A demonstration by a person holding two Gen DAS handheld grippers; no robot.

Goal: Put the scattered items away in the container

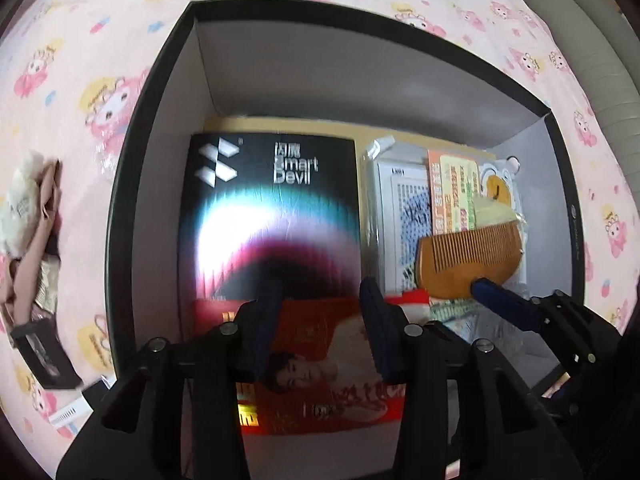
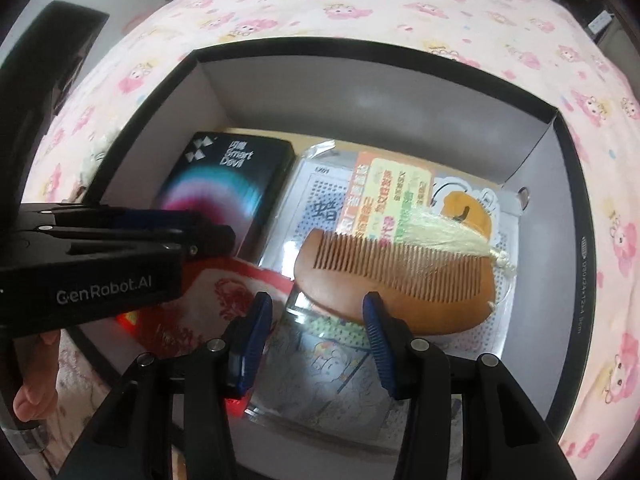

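Note:
A black-rimmed cardboard box (image 1: 132,184) stands on the pink cartoon bedsheet, also in the right wrist view as the box (image 2: 572,184). Inside lie a black "Smart Devil" package (image 1: 272,208), a red printed packet (image 1: 320,360), paper cards and a wooden comb (image 2: 400,280) with a pale tassel. My left gripper (image 1: 322,320) hangs open over the red packet, its pads not pressing on it. My right gripper (image 2: 316,320) is open too; its right finger (image 2: 374,320) touches the comb's back edge, and the comb rests on the cards. The right gripper's blue finger (image 1: 496,298) shows beside the comb (image 1: 468,256).
Outside the box, on the sheet to the left, lie a fluffy white and pink cloth item (image 1: 28,216), a small black case (image 1: 44,356) and a white object (image 1: 68,412). A hand (image 2: 36,384) holds the left gripper body (image 2: 104,264). A padded grey edge (image 1: 592,52) runs at the far right.

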